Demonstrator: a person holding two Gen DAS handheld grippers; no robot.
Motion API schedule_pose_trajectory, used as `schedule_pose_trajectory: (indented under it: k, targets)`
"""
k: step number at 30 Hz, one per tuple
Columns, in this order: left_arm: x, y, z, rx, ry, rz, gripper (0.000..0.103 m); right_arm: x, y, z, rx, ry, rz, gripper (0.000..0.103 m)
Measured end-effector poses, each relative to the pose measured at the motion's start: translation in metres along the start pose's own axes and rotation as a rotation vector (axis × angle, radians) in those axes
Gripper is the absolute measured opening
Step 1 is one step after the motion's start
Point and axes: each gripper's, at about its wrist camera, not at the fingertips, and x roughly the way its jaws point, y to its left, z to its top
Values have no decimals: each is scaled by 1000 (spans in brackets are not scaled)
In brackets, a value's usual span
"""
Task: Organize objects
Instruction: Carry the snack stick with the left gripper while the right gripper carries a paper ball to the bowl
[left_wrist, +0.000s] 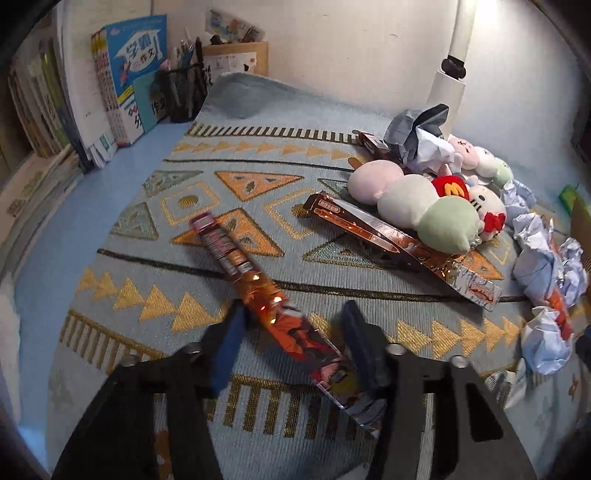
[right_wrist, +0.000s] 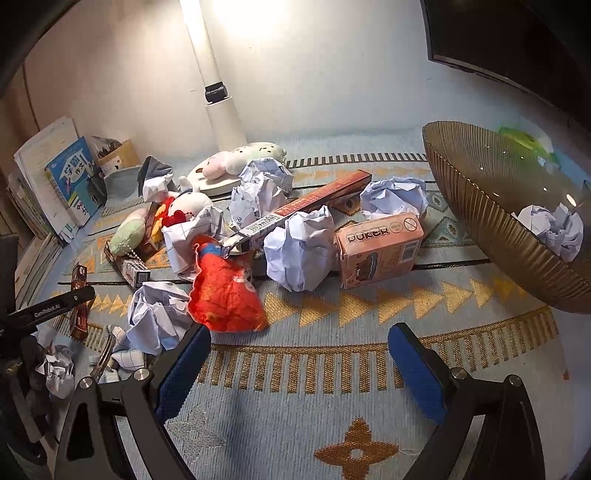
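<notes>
The left tongs (left_wrist: 295, 332) stand partly closed around a long shiny box (left_wrist: 280, 314) that lies slantwise from the middle left of the left wrist view down to the lower middle. The left pad (left_wrist: 229, 347) sits at the box's left edge and the right pad (left_wrist: 360, 347) at its lower right side. Whether both press hard enough to hold it I cannot tell, though the narrowed gap suggests a grip across its short side, likely chosen because the box is too long to take any other way. No other item touches the box, so it can be taken without disturbing the heap.

A second long box (left_wrist: 399, 243) lies right of centre in that view, its far side tucked under a row of plush toys (left_wrist: 410, 199), with paper balls (left_wrist: 543, 266) crowding the right edge. Books (left_wrist: 125, 74) stand at the upper left beside a pen cup (left_wrist: 184, 96).

The right tongs (right_wrist: 299, 358) hang wide open over bare cloth (right_wrist: 295, 406) on the worktop, holding nothing. Above them in the right wrist view lie a red wrapper (right_wrist: 225, 291), a poker box (right_wrist: 380, 247) and more paper. A brown bowl (right_wrist: 480, 206) at the right already holds one paper ball (right_wrist: 554, 229), so it probably collects the paper.
</notes>
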Motion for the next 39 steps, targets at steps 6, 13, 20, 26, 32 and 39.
schedule_pose_trajectory:
  k: [6, 13, 20, 26, 32, 39]
  targets:
    - [0, 25, 13, -39, -4, -233, 14, -14, 7, -3, -47, -57, 28, 97]
    - [-10, 70, -4, -107, -28, -284, 14, -37, 61, -17, -27, -2, 319, 97]
    - [-17, 79, -14, -117, -99, -223, 14, -13, 198, -43, -297, 140, 398, 97]
    - [-12, 75, -14, -84, -69, -197, 15, 21, 230, -48, -375, 193, 322, 55]
    - [-9, 69, -15, -51, -54, -159, 15, -5, 198, -46, -338, 98, 365, 52]
    - [-9, 45, -17, 73, -49, -89, 33, -44, 89, -34, -158, -14, 214, 52]
